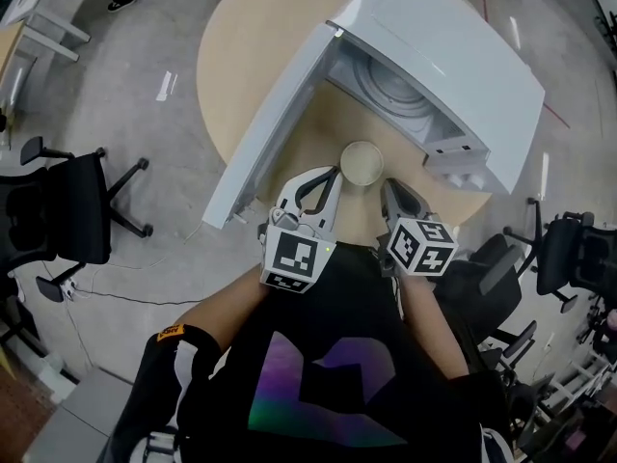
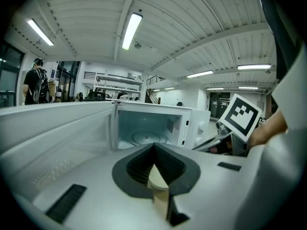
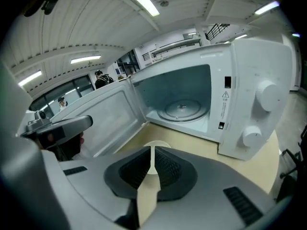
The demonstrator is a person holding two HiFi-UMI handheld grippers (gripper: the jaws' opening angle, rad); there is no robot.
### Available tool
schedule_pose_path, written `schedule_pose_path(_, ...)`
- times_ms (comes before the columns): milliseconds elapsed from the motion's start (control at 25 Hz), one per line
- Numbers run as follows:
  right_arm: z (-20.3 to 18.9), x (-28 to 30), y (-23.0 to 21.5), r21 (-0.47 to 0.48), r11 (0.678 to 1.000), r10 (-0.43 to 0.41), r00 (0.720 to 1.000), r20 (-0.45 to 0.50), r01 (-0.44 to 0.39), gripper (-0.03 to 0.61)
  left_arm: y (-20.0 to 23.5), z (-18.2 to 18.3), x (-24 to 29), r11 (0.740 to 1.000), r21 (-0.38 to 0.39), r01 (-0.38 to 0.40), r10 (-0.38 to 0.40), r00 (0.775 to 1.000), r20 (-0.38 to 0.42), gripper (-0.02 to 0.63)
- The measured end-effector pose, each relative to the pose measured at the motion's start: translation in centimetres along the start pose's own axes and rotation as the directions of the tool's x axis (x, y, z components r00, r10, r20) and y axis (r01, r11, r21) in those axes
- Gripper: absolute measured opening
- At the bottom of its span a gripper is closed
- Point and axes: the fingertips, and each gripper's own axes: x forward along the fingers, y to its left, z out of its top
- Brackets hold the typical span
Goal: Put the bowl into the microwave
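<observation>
Jaws on my left gripper and right gripper stand narrow, gripping nothing. Bowl sits on the worktop before the open microwave. I judge grasp and placement outstanding.

The right gripper covers most of the small round cream bowl; in the head view, the open white microwave's own top hides most of its cavity.
</observation>
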Motion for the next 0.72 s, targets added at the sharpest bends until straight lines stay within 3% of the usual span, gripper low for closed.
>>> schedule_pose_path(360,-1.5,3.8,-3.2,0.09,0.996,-0.011,0.996,-0.088,0.019,0.022,0.8,-2.1,3.5,1.0,-0.022,0.01,-0.012,0.997,-0.076,0.048)
schedule_pose_path(480,-1.7,4.6,-4.1,0.153,0.988,0.002,0.995,-0.101,0.013,0.077,0.8,-2.6,4.6,1.0,-0.018,0.01,-0.012,0.995,-0.099,0.048)
schedule_pose_path(720,-3.0,6.0,-5.2,0.244,0.97,0.041,0.987,-0.153,-0.003,0.077,0.5,-3.4,6.2,1.0,-0.017,0.021,-0.023,0.991,-0.134,0.048)
